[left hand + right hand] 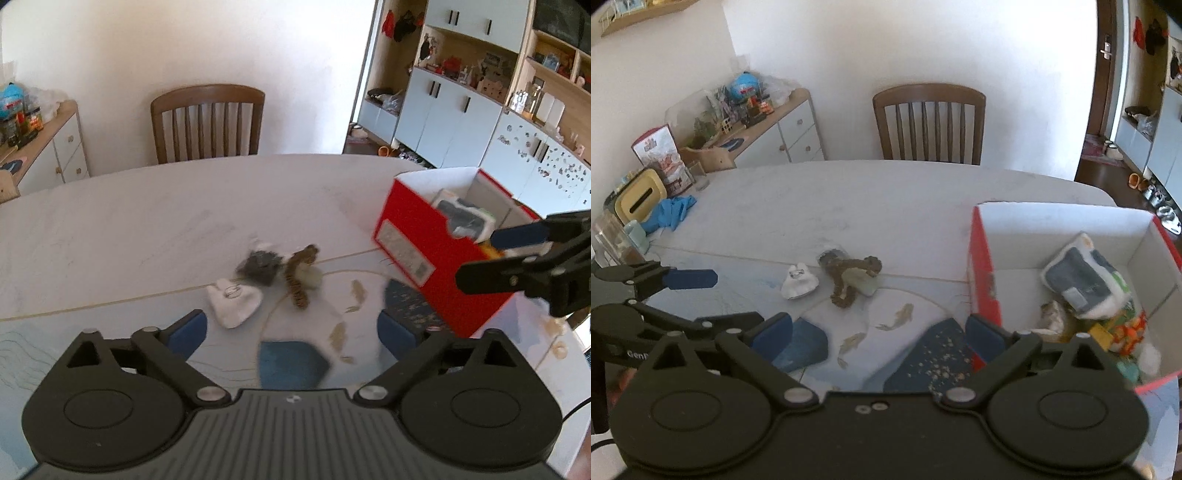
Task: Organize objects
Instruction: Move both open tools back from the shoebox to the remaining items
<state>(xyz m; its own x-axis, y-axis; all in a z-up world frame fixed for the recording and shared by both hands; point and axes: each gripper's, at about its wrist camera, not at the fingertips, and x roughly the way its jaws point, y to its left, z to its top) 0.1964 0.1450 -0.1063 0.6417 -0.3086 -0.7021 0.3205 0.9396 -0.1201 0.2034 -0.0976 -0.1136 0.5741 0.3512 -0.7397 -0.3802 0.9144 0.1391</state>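
A red box [417, 236] [982, 266] with a white inside stands on the right of the table. It holds a grey and white soft pack [1078, 280] and several small colourful items. On the table mat left of it lie a white pouch [234, 304] [798, 284], a grey pouch [260, 264] [833, 256], a brown braided piece [299, 280] [849, 275] and a pale lump [862, 282]. My left gripper [291, 332] [735, 297] hangs open just short of these, holding nothing. My right gripper [879, 332] [478, 256] is open and empty beside the box's near left corner.
A wooden chair [929, 125] stands behind the far table edge. At the table's left end are blue gloves [670, 212], a yellow container [641, 197] and a glass [609, 236]. A cluttered sideboard [764, 125] lines the left wall, and wall cabinets [461, 103] the right.
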